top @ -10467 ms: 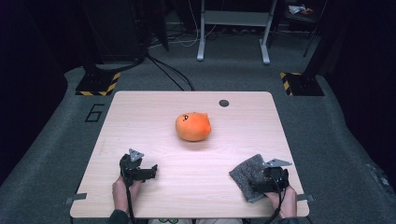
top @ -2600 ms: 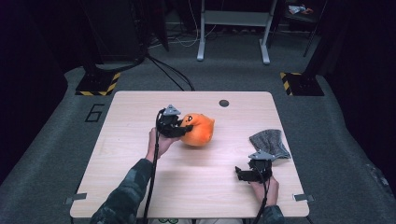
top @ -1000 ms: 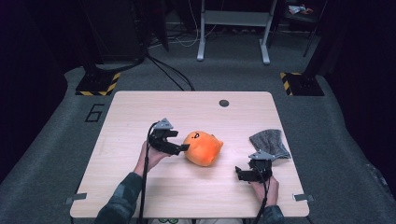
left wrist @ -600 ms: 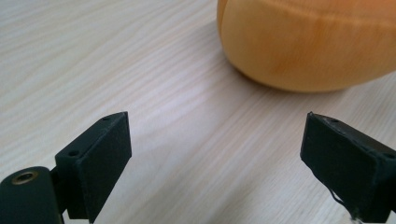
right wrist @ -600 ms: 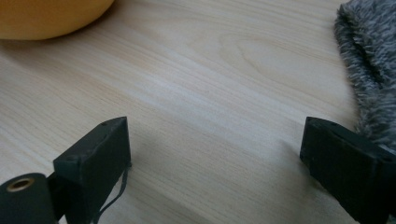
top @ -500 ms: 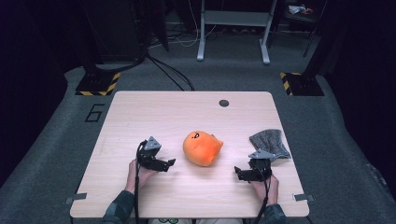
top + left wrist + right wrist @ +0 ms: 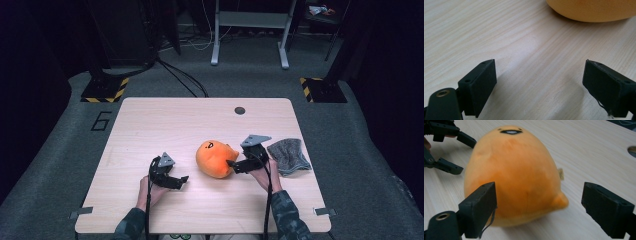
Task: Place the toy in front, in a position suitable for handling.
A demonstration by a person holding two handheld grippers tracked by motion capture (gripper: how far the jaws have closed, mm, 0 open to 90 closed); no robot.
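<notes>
An orange plush toy (image 7: 216, 158) with a small face lies on the wooden table (image 7: 150, 125), a little right of the middle. My right gripper (image 7: 231, 166) points left at it from its right side. In the right gripper view the plush (image 7: 511, 172) sits just ahead of my right gripper (image 7: 539, 195). Its jaws have just been closing a little; the plush's near end reaches between them, and the pads do not press it. My left gripper (image 7: 182, 181) rests low, left of the plush, with open jaws over bare wood (image 7: 539, 72). The plush's edge (image 7: 594, 10) lies beyond.
A crumpled grey cloth (image 7: 289, 156) lies on the table right of my right hand. A round dark hole (image 7: 240, 110) sits near the far edge. On the floor beyond are stand feet with yellow-black stripes (image 7: 106, 91) and cables.
My left gripper drew back from the plush toward the near edge and sank. My right gripper left its place beside the cloth, rose and moved left up to the plush.
</notes>
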